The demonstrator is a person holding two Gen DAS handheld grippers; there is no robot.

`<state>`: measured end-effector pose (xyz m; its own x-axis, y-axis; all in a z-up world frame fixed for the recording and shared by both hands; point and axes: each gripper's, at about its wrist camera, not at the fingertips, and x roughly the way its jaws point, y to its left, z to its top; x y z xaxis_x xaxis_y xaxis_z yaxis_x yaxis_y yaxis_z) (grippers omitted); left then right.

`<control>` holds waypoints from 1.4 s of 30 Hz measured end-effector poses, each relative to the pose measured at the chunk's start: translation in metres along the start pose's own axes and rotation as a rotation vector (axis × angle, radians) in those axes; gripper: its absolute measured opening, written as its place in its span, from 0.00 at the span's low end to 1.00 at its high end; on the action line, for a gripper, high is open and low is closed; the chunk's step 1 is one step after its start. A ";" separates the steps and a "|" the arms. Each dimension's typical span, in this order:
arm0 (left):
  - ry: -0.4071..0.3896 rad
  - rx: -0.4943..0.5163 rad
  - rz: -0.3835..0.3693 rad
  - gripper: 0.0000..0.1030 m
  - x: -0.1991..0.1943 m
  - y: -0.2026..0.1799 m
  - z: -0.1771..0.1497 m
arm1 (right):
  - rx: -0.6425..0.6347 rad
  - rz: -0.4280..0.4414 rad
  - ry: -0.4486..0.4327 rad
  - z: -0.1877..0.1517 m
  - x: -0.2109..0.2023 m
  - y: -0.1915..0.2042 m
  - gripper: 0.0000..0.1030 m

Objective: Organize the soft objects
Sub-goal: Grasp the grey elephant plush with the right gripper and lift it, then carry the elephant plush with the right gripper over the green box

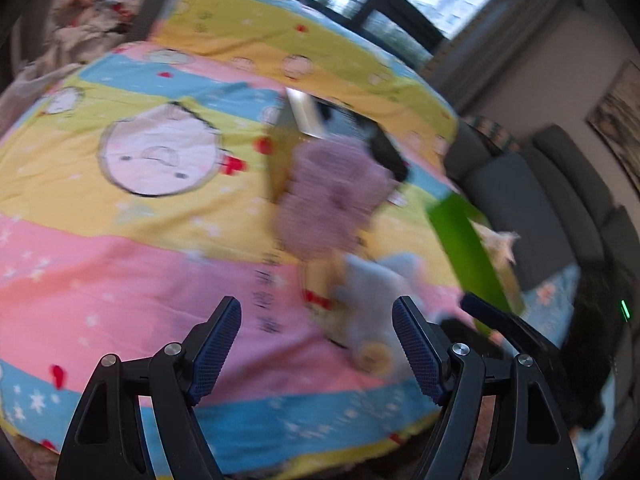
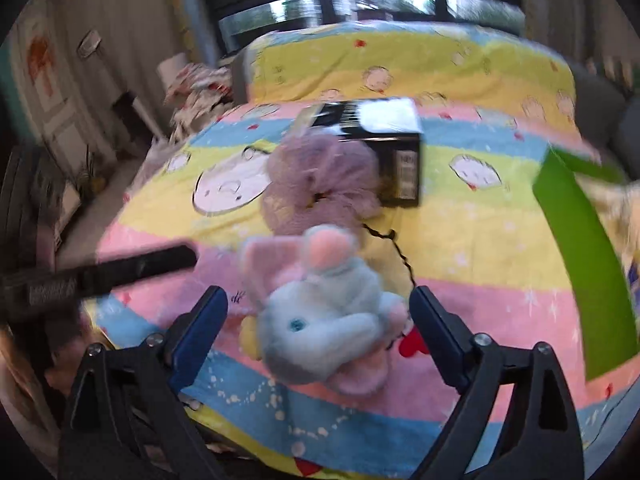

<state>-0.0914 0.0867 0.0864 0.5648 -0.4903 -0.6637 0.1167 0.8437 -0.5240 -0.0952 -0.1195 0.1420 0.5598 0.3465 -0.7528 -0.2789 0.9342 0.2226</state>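
Plush and pale blue, with pink ears, the stuffed elephant point(image 2: 324, 312) lay on its side on the striped cartoon bedspread point(image 2: 480, 264), near the front edge of the bed; it sat squarely between the fingers of the right gripper point(image 2: 318, 320), whose jaws stood wide apart, neither pad pressing the toy so far as the blurred frame showed; the left gripper point(image 1: 316, 344) was likewise spread open and empty, with only bedspread between its fingers and the elephant just off its right-hand finger. Beyond the elephant, touching or nearly touching it, lay a mauve mesh bath pouf point(image 2: 320, 184) with a dark cord trailing toward the toy; behind that sat a black box point(image 2: 384, 140), and to the right stood a green bin point(image 2: 576, 240) with something pale and furry inside, too smeared to name. Judging from this, the step in hand was the picking of the elephant, most likely for the green bin, though the task sentence named no destination; the next move called for the right gripper to close across the soft body deep enough to hold, and to lift clear of the pouf's cord so it did not drag along.
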 end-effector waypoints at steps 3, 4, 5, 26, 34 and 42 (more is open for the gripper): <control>0.037 0.053 -0.035 0.76 0.007 -0.020 -0.007 | 0.156 0.053 0.027 -0.001 -0.001 -0.027 0.92; 0.059 0.078 -0.041 0.76 0.014 -0.028 -0.010 | 0.219 0.078 0.042 -0.002 0.001 -0.037 0.92; 0.074 0.093 -0.039 0.76 0.018 -0.034 -0.012 | 0.261 0.103 0.056 -0.004 0.002 -0.043 0.92; 0.136 0.216 0.060 0.62 0.072 -0.082 -0.021 | 0.448 0.422 0.220 -0.015 0.069 -0.051 0.63; 0.031 0.348 -0.056 0.62 0.061 -0.140 0.002 | 0.433 0.365 0.028 0.013 0.011 -0.069 0.63; -0.011 0.481 -0.222 0.62 0.088 -0.221 0.041 | 0.464 0.211 -0.194 0.052 -0.053 -0.128 0.63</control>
<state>-0.0343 -0.1343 0.1654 0.4917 -0.6686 -0.5579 0.5948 0.7258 -0.3455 -0.0484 -0.2535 0.1861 0.6746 0.4988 -0.5442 -0.0512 0.7671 0.6395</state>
